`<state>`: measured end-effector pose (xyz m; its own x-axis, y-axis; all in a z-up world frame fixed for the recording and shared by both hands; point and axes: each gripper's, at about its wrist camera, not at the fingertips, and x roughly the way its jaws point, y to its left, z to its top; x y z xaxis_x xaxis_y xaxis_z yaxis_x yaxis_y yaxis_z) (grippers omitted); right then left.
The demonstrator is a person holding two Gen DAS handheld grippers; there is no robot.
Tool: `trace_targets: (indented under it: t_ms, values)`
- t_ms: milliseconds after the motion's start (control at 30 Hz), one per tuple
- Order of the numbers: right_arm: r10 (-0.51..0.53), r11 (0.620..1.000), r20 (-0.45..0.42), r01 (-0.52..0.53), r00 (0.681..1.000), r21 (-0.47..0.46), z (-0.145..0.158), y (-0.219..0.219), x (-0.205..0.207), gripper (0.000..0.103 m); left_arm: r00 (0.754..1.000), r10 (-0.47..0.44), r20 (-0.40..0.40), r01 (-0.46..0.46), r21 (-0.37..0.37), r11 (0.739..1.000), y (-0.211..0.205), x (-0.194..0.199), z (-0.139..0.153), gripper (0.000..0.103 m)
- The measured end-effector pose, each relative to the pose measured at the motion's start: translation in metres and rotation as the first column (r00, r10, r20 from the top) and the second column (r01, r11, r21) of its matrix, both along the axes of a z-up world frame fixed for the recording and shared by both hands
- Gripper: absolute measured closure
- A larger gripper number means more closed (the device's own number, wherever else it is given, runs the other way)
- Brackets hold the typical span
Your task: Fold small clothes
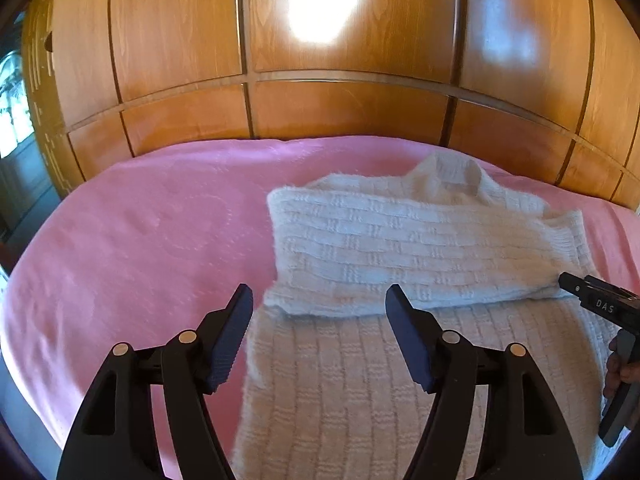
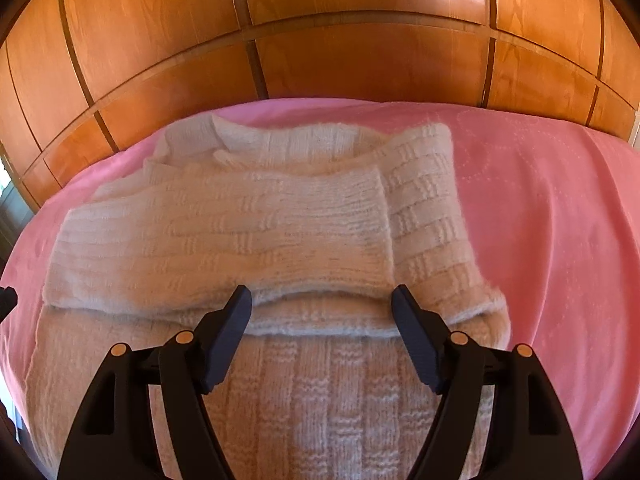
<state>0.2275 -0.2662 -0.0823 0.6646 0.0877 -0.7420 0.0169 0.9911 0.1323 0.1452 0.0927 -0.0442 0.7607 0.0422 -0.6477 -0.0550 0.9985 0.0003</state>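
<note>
A cream knitted sweater (image 1: 400,248) lies flat on the pink bedspread (image 1: 140,240), its sleeves folded across the chest and its collar toward the wooden wall. In the left wrist view my left gripper (image 1: 320,300) stands open above the sweater's left edge, nothing between its fingers. The right gripper's black body pokes in at that view's right edge, held by a hand (image 1: 618,368). In the right wrist view my right gripper (image 2: 322,300) hangs open over the lower edge of the folded sleeve (image 2: 240,232) of the sweater (image 2: 320,400), with no cloth pinched.
A wall of glossy wooden panels (image 1: 340,104) rises right behind the bed. Bare pink bedspread (image 2: 540,220) stretches to the right of the sweater. A dark gap beside the bed shows at the far left (image 1: 20,184).
</note>
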Motion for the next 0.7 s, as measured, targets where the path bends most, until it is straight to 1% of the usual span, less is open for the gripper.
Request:
trace_targets:
  t_ms: [133, 467, 700]
  values:
    - [-0.001, 1.000, -0.007, 0.000, 1.000, -0.014, -0.006, 0.001, 0.006, 0.026, 1.000, 0.011, 0.006, -0.011, 0.032, 0.999, 0.006, 0.006, 0.001, 0.035]
    - [0.000, 1.000, -0.009, 0.000, 1.000, -0.005, -0.014, -0.001, 0.009, 0.019, 1.000, 0.004, 0.009, -0.004, 0.065, 0.998, 0.009, 0.015, -0.004, 0.035]
    - [0.003, 1.000, -0.011, -0.003, 1.000, -0.017, -0.015, 0.001, 0.010, 0.017, 1.000, 0.003, -0.007, -0.003, 0.064, 0.998, 0.013, 0.025, -0.010, 0.035]
